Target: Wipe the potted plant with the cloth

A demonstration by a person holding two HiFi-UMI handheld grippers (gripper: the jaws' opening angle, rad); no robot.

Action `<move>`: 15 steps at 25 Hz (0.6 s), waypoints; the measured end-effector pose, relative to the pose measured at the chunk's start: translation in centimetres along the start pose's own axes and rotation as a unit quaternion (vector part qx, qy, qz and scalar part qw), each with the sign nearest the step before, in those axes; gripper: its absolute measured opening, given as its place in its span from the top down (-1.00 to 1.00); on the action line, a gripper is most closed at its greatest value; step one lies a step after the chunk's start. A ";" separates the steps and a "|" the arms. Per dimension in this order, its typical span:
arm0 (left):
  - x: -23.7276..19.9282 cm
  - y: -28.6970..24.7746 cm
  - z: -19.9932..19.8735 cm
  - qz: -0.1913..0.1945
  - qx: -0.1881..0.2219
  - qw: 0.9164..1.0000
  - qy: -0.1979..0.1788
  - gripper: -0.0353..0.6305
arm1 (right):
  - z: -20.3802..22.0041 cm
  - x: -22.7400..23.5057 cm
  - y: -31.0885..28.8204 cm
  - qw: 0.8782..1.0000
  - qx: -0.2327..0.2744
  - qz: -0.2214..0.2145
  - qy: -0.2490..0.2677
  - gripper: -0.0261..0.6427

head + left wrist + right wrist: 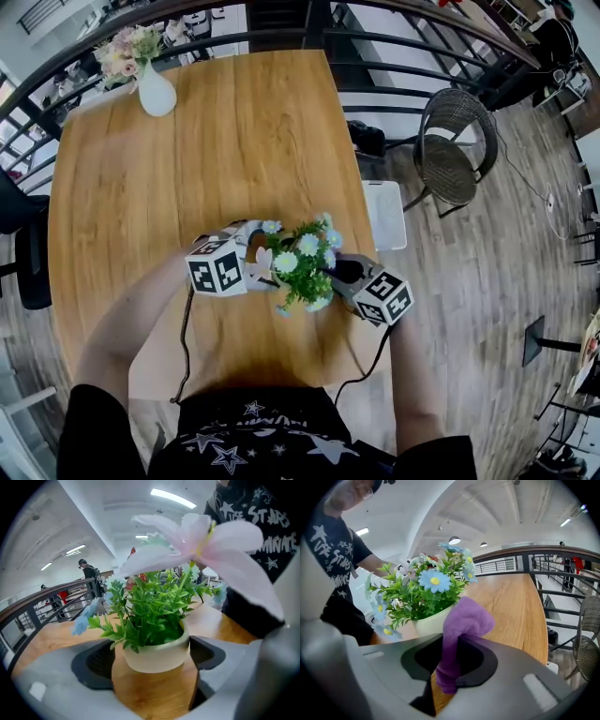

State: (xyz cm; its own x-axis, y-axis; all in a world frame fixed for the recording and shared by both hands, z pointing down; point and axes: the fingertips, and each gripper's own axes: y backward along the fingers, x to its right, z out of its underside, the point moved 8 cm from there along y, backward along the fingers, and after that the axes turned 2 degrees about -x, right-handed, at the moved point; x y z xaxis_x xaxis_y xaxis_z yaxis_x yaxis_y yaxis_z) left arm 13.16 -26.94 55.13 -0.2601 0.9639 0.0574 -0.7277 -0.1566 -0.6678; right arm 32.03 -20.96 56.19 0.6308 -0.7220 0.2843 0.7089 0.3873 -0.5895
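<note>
The potted plant (302,258), green leaves with pale blue and white flowers in a cream pot (154,653), stands on the wooden table (234,141) near its front edge. My left gripper (265,272) reaches it from the left. Its jaws are open wide, and the pot stands between the two dark pads (91,663) at the fingertips. My right gripper (339,274) comes from the right, shut on a purple cloth (461,630). The cloth bunches up out of the jaws, close beside the pot (431,620). I cannot tell whether it touches the pot.
A white vase of flowers (155,89) stands at the table's far left corner. A black railing (394,42) runs behind the table. To the right, on the floor, are a wicker chair (455,150) and a white box (384,214). The person's torso is at the near edge.
</note>
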 end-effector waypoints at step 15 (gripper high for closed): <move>0.7 -1.1 -0.1 0.005 0.004 1.000 0.029 -0.60 | 0.9 0.0 -0.1 1.000 0.005 -0.024 0.014 0.68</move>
State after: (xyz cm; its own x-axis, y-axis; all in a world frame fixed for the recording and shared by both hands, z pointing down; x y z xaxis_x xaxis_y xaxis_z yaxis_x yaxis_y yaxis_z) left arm 13.82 -26.13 55.84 -0.2306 0.9730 0.0064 -0.7295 -0.1685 -0.6629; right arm 32.19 -20.47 56.93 0.5871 -0.7554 0.2911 0.7413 0.3571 -0.5683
